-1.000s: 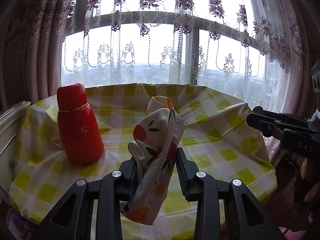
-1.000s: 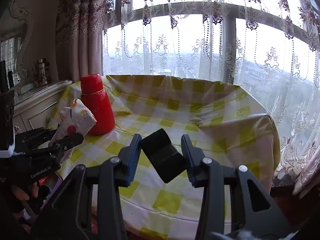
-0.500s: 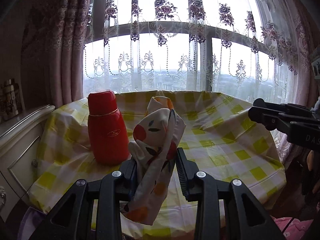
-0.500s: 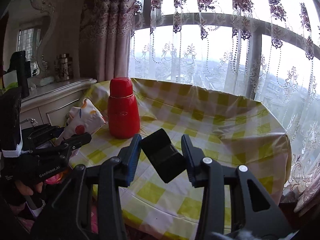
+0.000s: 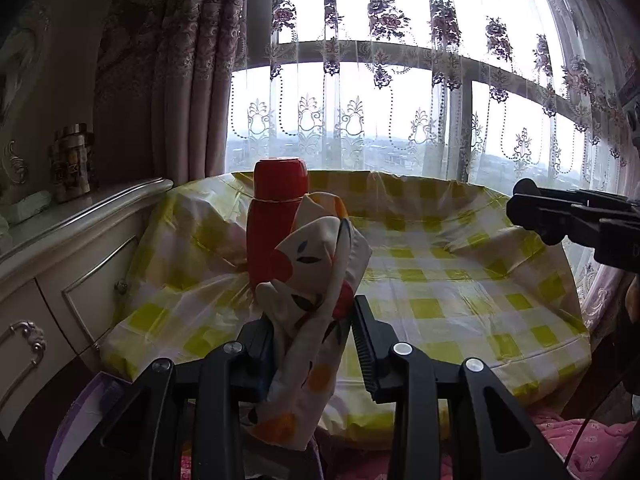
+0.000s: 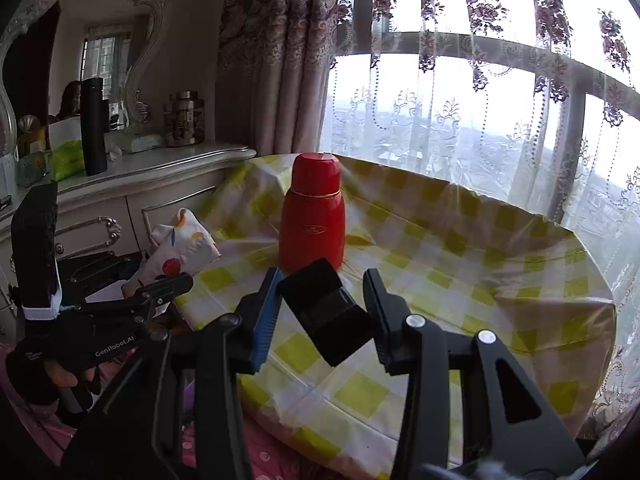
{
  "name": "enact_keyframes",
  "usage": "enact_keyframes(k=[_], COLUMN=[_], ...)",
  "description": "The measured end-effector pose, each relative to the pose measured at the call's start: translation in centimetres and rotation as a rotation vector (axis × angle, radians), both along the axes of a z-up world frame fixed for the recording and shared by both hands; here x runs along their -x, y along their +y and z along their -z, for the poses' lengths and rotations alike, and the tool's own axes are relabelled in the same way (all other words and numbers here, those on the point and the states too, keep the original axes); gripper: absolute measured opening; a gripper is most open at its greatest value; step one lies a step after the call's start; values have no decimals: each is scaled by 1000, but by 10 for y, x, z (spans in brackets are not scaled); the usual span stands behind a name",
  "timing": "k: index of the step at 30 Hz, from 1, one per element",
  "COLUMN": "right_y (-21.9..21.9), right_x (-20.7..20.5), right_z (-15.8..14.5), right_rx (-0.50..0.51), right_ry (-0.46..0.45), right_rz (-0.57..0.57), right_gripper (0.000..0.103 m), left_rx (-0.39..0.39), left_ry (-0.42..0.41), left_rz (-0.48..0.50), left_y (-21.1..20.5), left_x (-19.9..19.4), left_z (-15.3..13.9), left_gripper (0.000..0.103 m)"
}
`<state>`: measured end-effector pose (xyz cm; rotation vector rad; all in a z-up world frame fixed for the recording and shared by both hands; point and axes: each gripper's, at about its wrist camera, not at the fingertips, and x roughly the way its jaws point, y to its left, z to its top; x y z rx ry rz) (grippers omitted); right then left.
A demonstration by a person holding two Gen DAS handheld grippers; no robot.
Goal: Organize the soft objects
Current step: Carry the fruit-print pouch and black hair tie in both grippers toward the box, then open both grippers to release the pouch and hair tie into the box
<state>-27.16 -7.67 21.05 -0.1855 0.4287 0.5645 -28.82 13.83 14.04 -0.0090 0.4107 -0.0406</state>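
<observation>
Left claw (image 5: 312, 320) clamped on a white cloth with red and orange spots (image 5: 316, 280), low in the middle of the left view, in front of the red bottle (image 5: 276, 216). Right claw (image 6: 320, 304) clamped on a black block (image 6: 326, 312), low in the middle of the right view, over the yellow check bench (image 6: 460, 280). Red bottle upright on the bench, just behind the block. White dresser (image 6: 160, 192) at the left.

One red flask (image 6: 313, 216), one spotty cloth (image 5: 316, 304), one black block (image 6: 326, 312), one bench (image 6: 460, 280), two grippers (image 5: 312, 320) (image 6: 320, 300), one dresser (image 6: 132, 196).
</observation>
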Motion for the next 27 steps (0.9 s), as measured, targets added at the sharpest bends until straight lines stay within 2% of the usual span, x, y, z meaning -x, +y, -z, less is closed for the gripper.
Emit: enact_keyframes(k=[4, 10, 13, 16, 17, 19, 20, 21, 23, 25, 27], right_y=[50, 137, 172, 200, 208, 222, 229, 233, 234, 234, 233], right_x=[-4, 0, 2, 5, 5, 3, 3, 3, 4, 4, 5], right_z=[11, 49, 67, 84, 90, 102, 109, 115, 122, 126, 127], right_rx=[37, 144, 187, 234, 253, 303, 335, 362, 395, 429, 459], right_ry=[67, 179, 217, 243, 252, 302, 329, 348, 375, 390, 401], right_rz=[-158, -392, -473, -534, -554, -601, -612, -610, -600, -577, -546], right_gripper=[46, 46, 46, 46, 47, 58, 61, 65, 68, 69, 71], left_rx=[16, 73, 99, 136, 146, 144, 127, 91, 64, 74, 55], left_ry=[29, 90, 123, 157, 163, 174, 189, 207, 213, 197, 190], left_rz=[-111, -305, -371, -409, -414, -418, -430, -469, -492, -515, -571], left_y=[31, 92, 116, 134, 139, 143, 144, 144, 147, 151, 153], left_x=[13, 46, 60, 69, 72, 75, 76, 77, 78, 83, 91], left_z=[6, 24, 36, 46, 48, 52, 53, 55, 55, 52, 45], left_gripper=[36, 36, 36, 42, 44, 59, 79, 89, 92, 92, 92])
